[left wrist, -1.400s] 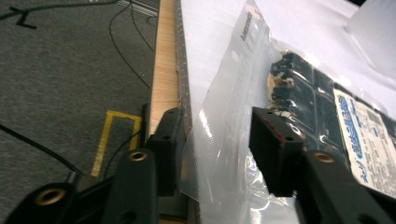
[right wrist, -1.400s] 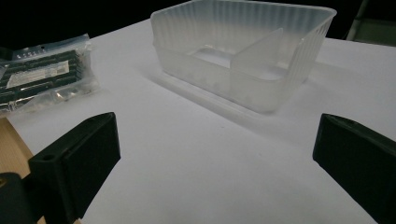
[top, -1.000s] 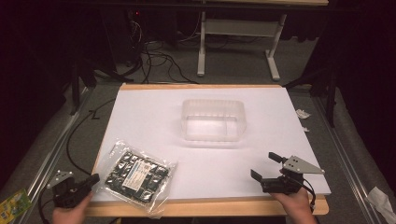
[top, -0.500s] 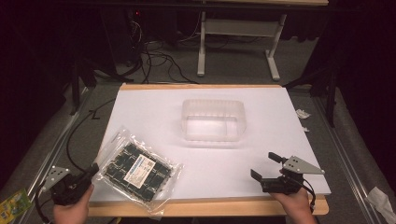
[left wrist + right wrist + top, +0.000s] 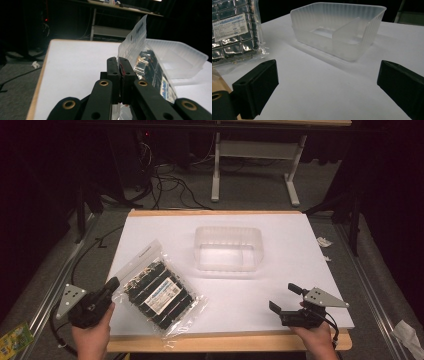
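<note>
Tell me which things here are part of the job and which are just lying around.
In the job: clear bag of dark parts, pinched by the left gripper; clear plastic bin; right gripper, open.
Lying about: paper scraps beside the table; floor cables.

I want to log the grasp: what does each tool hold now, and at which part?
The left tool is shut on the clear bag, pinching the film at its near left edge. The right tool is open and holds nothing.
</note>
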`<move>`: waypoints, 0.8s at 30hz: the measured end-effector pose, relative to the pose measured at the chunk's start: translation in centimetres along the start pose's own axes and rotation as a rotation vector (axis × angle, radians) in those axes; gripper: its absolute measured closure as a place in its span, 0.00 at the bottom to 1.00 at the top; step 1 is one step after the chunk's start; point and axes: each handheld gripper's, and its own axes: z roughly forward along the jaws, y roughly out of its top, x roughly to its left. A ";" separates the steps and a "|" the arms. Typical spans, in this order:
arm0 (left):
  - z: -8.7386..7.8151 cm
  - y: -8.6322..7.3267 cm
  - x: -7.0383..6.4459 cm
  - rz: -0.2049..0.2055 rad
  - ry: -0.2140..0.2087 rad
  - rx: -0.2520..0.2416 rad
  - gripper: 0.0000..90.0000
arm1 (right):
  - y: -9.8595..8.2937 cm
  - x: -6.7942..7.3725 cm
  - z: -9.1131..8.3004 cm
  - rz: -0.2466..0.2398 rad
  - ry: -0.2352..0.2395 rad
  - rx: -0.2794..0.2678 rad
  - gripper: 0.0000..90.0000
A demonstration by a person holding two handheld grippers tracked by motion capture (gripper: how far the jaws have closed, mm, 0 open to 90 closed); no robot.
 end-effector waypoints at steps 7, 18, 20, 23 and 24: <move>2.1 1.6 -3.1 0.054 -0.064 -0.041 0.99 | 0.0 -0.1 -0.2 0.004 -0.010 -0.008 0.04; 6.0 3.2 -8.2 0.118 -0.171 -0.065 0.99 | -0.1 -0.3 -0.5 0.012 -0.015 -0.017 0.04; 6.7 3.5 -9.0 0.119 -0.194 -0.076 0.99 | -0.1 -0.3 -0.5 0.012 -0.013 -0.018 0.04; 7.4 4.0 -9.9 0.126 -0.219 -0.083 0.99 | -0.1 -0.3 -0.5 0.015 -0.016 -0.018 0.04; 7.6 4.2 -10.2 0.130 -0.225 -0.088 0.99 | -0.1 -0.3 -0.5 0.015 -0.015 -0.019 0.04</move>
